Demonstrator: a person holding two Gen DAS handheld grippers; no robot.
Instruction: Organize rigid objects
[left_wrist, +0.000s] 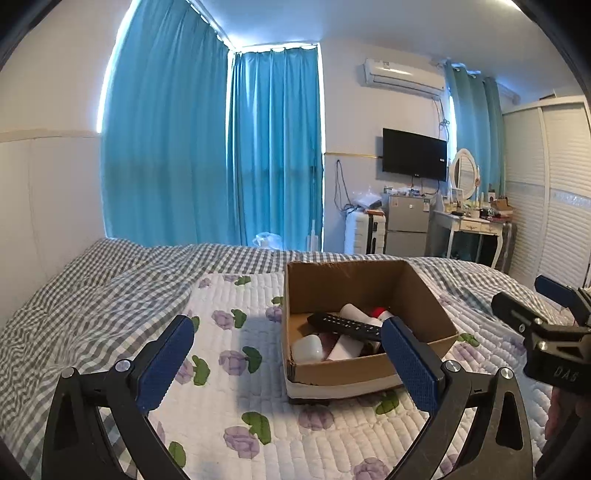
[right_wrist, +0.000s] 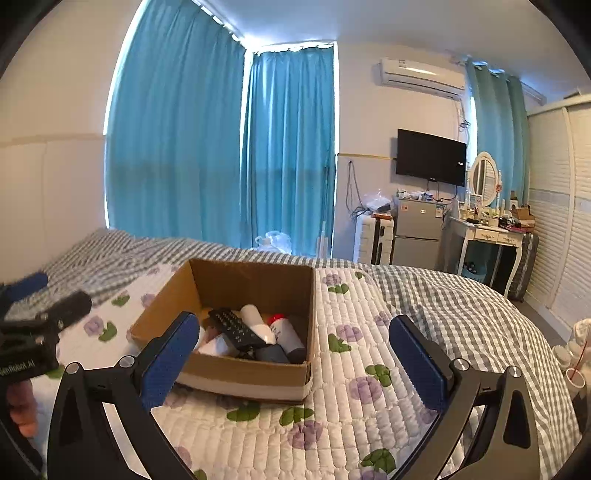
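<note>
Sitting centre frame on the quilted floral bedspread, one open brown cardboard box is holding one black remote and several white bottles. You are holding your left gripper and right gripper spread wide, both empty.

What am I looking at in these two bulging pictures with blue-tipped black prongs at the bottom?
Each picture comes from a fisheye camera on a hand-held two-finger gripper. The prongs are its fingers. One shows the left gripper, the other the right gripper; both are open and hold nothing. On the white floral quilt stands an open brown cardboard box containing a black remote control, a white bottle with a red cap and other items I cannot identify.
</note>
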